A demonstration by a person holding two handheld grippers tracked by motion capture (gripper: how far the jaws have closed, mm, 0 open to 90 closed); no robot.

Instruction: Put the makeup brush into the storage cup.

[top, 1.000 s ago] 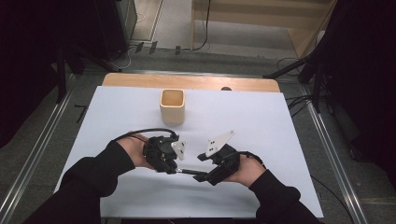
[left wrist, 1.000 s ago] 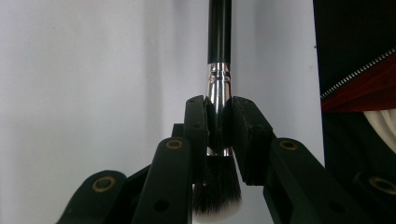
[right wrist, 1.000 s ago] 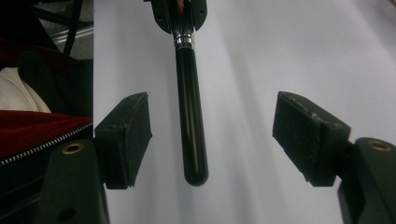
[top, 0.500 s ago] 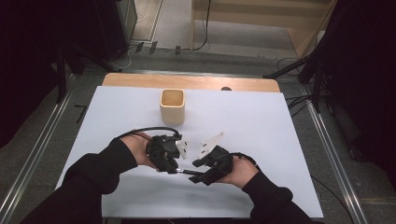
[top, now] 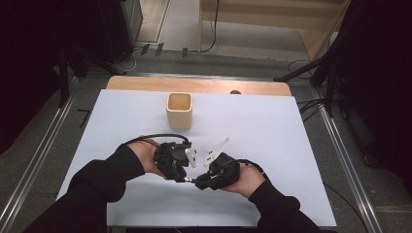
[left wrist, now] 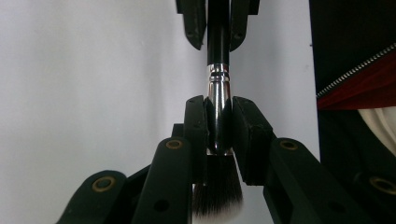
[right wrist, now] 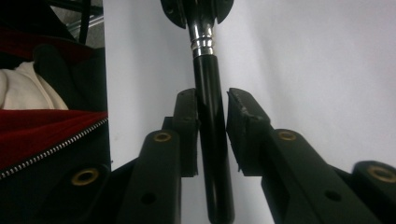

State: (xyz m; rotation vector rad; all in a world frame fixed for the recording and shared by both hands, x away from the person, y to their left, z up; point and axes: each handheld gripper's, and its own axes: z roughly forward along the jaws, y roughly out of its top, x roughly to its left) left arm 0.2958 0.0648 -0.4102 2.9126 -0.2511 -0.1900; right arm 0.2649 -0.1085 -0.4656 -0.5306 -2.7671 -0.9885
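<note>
Both grippers are closed on 1 makeup brush point(left wrist: 218, 77), which hangs in the air between them, on the person's side of the wooden cup point(top: 179, 110). The left gripper point(left wrist: 218, 126) clamps the brush's shiny metal collar, its 2 jaws pressed tight on either side, with the dark bristles point(left wrist: 217, 196) pointing back toward its own body. The right gripper point(right wrist: 212, 112) faces it from the other end. Its jaws have just been closing, and the black handle point(right wrist: 210, 93) now stands between them, one jaw flat against it and the other all but touching.

The white table point(top: 272, 126) is the biggest thing in the scene, and apart from the cup it carries nothing near the work. The cup stands upright and open on the far side of the grippers, well apart from them, and it looks empty from the high view.

I judge this to be a handover, with the brush passing from 1 gripper to the other. Next, the right gripper's grip on the handle should be firm before the left gripper lets go of the collar. If the left gripper opens too early, the brush could tip or drop. After that, the cup beyond looks like the likely place to put the brush.
</note>
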